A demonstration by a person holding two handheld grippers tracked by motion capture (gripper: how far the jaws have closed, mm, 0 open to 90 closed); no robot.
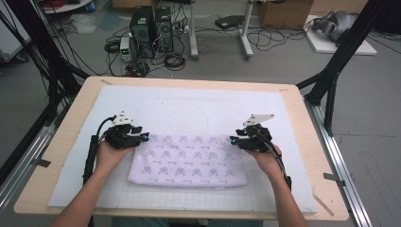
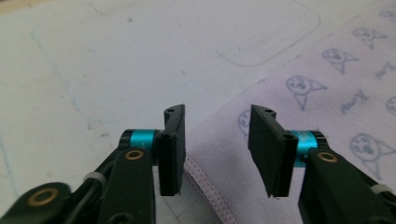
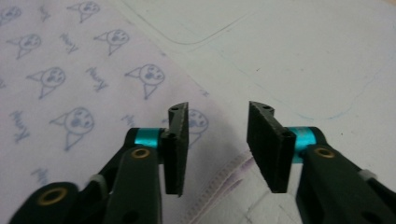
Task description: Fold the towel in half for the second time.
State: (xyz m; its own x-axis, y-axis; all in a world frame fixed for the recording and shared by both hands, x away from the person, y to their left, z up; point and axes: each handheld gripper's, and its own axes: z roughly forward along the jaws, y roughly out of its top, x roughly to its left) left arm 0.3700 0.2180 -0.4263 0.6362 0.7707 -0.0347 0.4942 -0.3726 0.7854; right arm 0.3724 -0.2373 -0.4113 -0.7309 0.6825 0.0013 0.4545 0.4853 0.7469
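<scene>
Nearest the person's edge of the worktop (image 1: 61, 156), two forearms come in and each hand carries a gripper to one end of a folded cloth (image 1: 189, 161) (pale lilac, printed with small cat faces). The cloth lies flat on a white mat (image 1: 179, 106), in the near half of the worktop, roughly midway between its left and right edges.

The left gripper (image 1: 144, 137) sits at the cloth's far left corner. In the left gripper view its jaws stand apart, with the stitched hem (image 2: 205, 186) running between them and nothing pinched. The right gripper (image 1: 233, 140) mirrors it at the far right corner, and the right gripper view shows the same: jaws parted, the layered edge (image 3: 224, 184) below the gap, not gripped.

The step in hand looks like taking both far corners for another fold. To do it well, each gripper should probably go low enough that the lower jaw slides under all layers, not just the top one, and both should close together. Lifting evenly would keep the far edge straight and avoid a skewed fold.

Beyond the cloth the mat is bare up to the far edge of the worktop.
</scene>
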